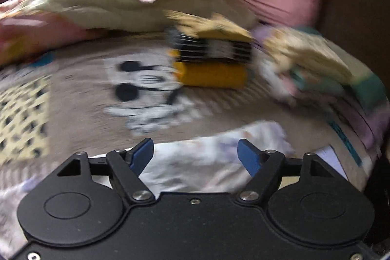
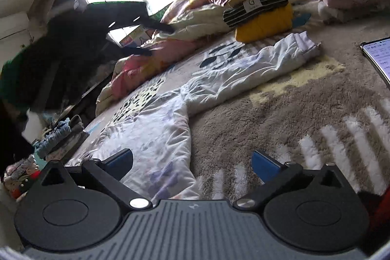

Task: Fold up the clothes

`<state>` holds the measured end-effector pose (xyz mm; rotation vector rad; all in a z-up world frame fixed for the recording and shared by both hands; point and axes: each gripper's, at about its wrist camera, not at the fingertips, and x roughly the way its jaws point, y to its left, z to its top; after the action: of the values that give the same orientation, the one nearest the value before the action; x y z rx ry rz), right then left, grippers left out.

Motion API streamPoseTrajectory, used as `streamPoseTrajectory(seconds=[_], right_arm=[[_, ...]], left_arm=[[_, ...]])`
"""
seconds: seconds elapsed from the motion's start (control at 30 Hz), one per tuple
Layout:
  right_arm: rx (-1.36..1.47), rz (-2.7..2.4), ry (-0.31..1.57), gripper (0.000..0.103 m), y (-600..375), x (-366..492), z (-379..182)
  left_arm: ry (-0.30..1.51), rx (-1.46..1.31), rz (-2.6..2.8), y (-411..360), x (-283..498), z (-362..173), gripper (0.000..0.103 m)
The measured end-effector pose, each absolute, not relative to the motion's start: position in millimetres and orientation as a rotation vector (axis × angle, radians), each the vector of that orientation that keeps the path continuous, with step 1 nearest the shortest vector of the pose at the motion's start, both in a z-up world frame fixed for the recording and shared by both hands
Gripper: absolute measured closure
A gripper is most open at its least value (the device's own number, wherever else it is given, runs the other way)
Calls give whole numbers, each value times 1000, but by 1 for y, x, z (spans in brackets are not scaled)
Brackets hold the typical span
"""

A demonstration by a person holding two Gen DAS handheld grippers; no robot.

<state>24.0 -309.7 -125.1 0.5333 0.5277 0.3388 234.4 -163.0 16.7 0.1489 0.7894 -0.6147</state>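
Fingers [image 1: 143, 154] of the left gripper [image 1: 195, 154] stand spread, tilted down over the white garment [image 1: 202, 162], pinching nothing; the cloth lies below the blue pads, and the blurred picture does not show any contact. Beyond it a folded stack [image 1: 214, 60], yellow at the bottom, sits on the grey blanket [image 1: 80, 99] with its cartoon mouse print.

From the right wrist, the right gripper [image 2: 192, 162] also has its fingers [image 2: 264, 163] spread and empty, low over the bed. That white garment [image 2: 170, 123] lies crumpled and unfolded, one sleeve [image 2: 263, 65] stretched toward the yellow stack [image 2: 263, 21]. A phone [image 2: 377, 57] lies at the right edge.
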Motion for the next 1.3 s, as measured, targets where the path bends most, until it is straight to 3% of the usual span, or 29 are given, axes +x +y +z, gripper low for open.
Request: streamPoseTrajectory(seconds=[0.23, 0.4, 0.43, 0.47, 0.5, 0.53, 0.6, 0.67, 0.97, 1.2, 1.3], right_arm=[[501, 333, 558, 0, -321, 22, -129], [702, 239, 527, 4, -359, 19, -139], [751, 224, 520, 9, -368, 19, -143], [780, 216, 513, 10, -373, 19, -145], [782, 214, 509, 10, -374, 19, -145], [776, 215, 508, 10, -374, 20, -146], [755, 225, 507, 10, -371, 22, -145], [749, 240, 497, 10, -370, 23, -145], [579, 348, 464, 10, -343, 25, -130], [320, 428, 529, 10, -290, 24, -119], [247, 412, 572, 15, -276, 24, -117]], left_arm=[[879, 400, -815, -281, 229, -29, 27], [912, 559, -859, -339, 226, -67, 33], [909, 591, -846, -345, 226, -73, 37], [896, 624, -825, -350, 225, -80, 50], [875, 635, -807, -350, 224, -80, 71], [853, 640, -792, -349, 224, -80, 77], [818, 568, -762, -337, 222, -68, 91], [768, 487, -741, -317, 219, -47, 93], [539, -16, -587, -137, 189, 68, 94], [448, -200, -448, -9, 170, 89, 94], [446, -264, -424, 24, 174, 85, 94]])
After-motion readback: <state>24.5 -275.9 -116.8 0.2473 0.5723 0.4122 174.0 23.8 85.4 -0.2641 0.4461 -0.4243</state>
